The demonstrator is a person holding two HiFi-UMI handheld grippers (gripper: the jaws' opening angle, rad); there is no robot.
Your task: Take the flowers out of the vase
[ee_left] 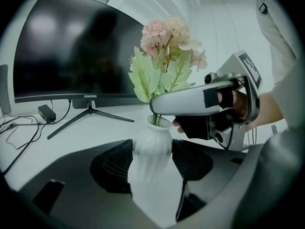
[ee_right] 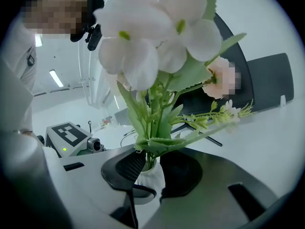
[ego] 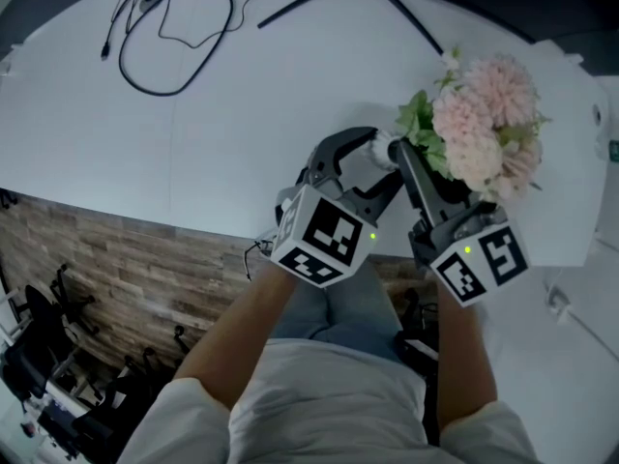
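A bunch of pink flowers (ego: 484, 124) with green leaves stands in a small white ribbed vase (ee_left: 152, 149) on the white table (ego: 242, 114). My left gripper (ee_left: 152, 161) is shut on the vase body, one black pad pressed on each side. My right gripper (ee_right: 152, 168) reaches in from the right just above the vase mouth (ee_right: 151, 179). Its pads sit against the green stems (ee_right: 151, 154) on both sides. In the left gripper view one grey finger (ee_left: 190, 104) of the right gripper crosses in front of the stems. The blooms (ee_right: 152, 32) fill the top of the right gripper view.
A dark curved monitor (ee_left: 71, 46) on a splayed stand (ee_left: 88, 113) sits behind the vase. Black cables (ego: 174, 37) loop across the far left of the table. The table's near edge runs just under both grippers. Office chairs (ego: 39, 336) stand on the floor below.
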